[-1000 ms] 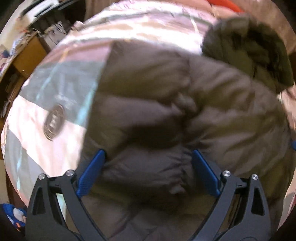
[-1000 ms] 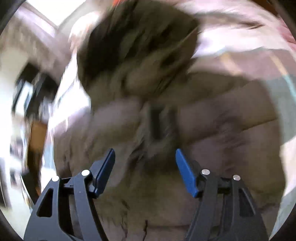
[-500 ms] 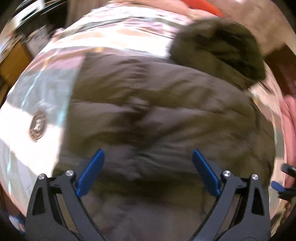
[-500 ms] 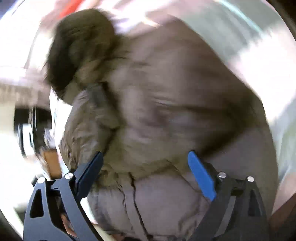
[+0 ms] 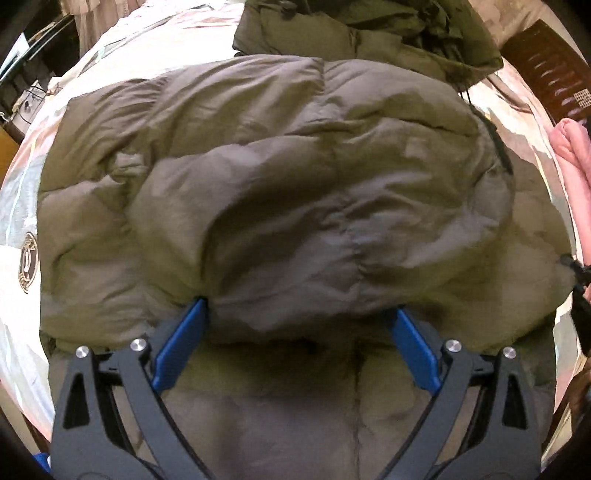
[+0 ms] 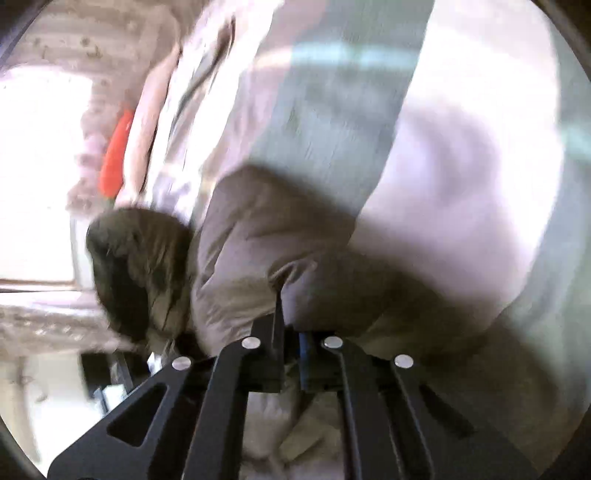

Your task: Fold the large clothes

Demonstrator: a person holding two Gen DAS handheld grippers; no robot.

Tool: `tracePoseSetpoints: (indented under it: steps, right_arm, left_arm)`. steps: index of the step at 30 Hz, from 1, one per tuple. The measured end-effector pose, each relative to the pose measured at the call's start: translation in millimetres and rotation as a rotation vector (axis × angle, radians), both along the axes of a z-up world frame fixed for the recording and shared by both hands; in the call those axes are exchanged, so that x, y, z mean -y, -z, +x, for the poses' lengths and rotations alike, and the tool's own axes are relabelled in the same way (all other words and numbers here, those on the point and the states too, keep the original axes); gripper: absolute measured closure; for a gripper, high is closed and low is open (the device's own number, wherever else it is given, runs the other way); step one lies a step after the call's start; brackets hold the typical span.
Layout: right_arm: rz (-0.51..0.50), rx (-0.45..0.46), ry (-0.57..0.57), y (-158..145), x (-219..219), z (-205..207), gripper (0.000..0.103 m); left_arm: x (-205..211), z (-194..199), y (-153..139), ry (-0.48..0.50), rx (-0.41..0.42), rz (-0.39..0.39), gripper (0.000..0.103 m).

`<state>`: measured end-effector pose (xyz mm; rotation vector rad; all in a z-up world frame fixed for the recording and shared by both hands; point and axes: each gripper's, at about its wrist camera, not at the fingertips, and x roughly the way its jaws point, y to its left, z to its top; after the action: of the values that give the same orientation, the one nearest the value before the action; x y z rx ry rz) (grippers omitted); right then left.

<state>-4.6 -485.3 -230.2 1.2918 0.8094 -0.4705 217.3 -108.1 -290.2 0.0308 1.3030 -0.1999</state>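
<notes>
One olive puffer jacket (image 5: 295, 177) lies spread over the patterned bedspread (image 5: 22, 325) of a bed, hood (image 5: 388, 29) at the far end. The left hand-held gripper (image 5: 297, 314) is spread wide, its blue fingertips pressing a fold, while the right hand-held gripper (image 6: 291, 332) is clamped on the jacket's edge. Beside the jacket lie a round badge print (image 5: 28, 262), too small to read, and pink cloth (image 5: 570, 155).

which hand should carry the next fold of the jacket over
Right. Its tongs are shut on the jacket, so it can pull that fabric across. The left tongs are wide open, pressed against a puffy fold of the jacket, gripping nothing.
</notes>
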Motion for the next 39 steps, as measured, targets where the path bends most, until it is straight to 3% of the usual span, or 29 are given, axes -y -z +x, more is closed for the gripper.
tracePoseSetpoints:
  steps: [2, 4, 6, 8, 10, 12, 15, 17, 18, 21, 24, 27, 31, 36, 39]
  right_arm:
    - [0.055, -0.034, -0.029, 22.6, 7.8, 9.0, 0.097]
    - [0.139, -0.099, -0.127, 41.2, -2.0, 20.4, 0.083]
    - [0.163, -0.113, -0.139, 34.6, -7.2, 16.6, 0.056]
    - [0.089, -0.163, -0.114, 11.6, -9.5, 8.7, 0.046]
    - [-0.085, -0.159, -0.075, -31.2, -15.1, 1.5, 0.046]
    - [-0.291, -0.097, -0.125, -66.6, -31.5, 9.2, 0.046]
    - [-0.421, -0.067, -0.306, -72.6, -57.6, 44.4, 0.047]
    - [-0.378, -0.121, -0.42, -47.9, -69.2, 57.2, 0.051]
    - [-0.32, -0.204, -0.474, -19.7, -77.6, 68.0, 0.053]
    - [-0.229, -0.338, -0.488, 27.3, -81.5, 69.2, 0.052]
    - [-0.21, -0.359, -0.479, 21.7, -82.7, 71.3, 0.048]
    - [-0.249, -0.286, -0.452, -7.6, -91.6, 74.4, 0.041]
    - [-0.332, -0.209, -0.464, -38.7, -118.1, 85.1, 0.03]
    - [-0.275, -0.191, -0.534, -37.1, -151.2, 101.6, 0.029]
    - [-0.351, -0.216, -0.586, -37.9, -184.8, 105.3, 0.029]
  left_arm:
    - [3.6, -1.0, 6.2, 0.016, -0.013, 0.005, 0.004]
    - [7.8, -2.0, 8.3, 0.027, -0.016, 0.029, 0.004]
    - [8.6, -2.2, 6.9, 0.029, -0.019, 0.026, 0.004]
    - [4.5, -3.4, -1.6, -0.002, -0.017, 0.011, 0.004]
    - [0.4, -2.0, -12.9, -0.035, 0.018, -0.015, 0.004]
    - [-0.7, -3.2, -28.2, -0.049, 0.085, -0.04, 0.004]
    - [4.1, -3.8, -40.2, -0.05, 0.154, -0.048, 0.004]
    - [7.0, -0.1, -26.7, -0.039, 0.115, -0.026, 0.004]
    - [5.2, 1.2, -19.2, -0.036, 0.08, -0.012, 0.004]
    - [-0.8, 9.2, 15.5, -0.033, -0.057, 0.04, 0.004]
    - [-7.4, 11.9, 23.3, -0.034, -0.085, 0.023, 0.004]
    - [-12.3, 7.3, 7.6, -0.047, -0.072, 0.005, 0.004]
    - [-20.7, -10.6, -40.0, -0.082, -0.029, -0.003, 0.004]
    - [-21.1, -42.8, -102.1, -0.056, 0.117, -0.002, 0.003]
    - [-26.3, -51.7, -115.6, -0.058, 0.173, 0.068, 0.002]
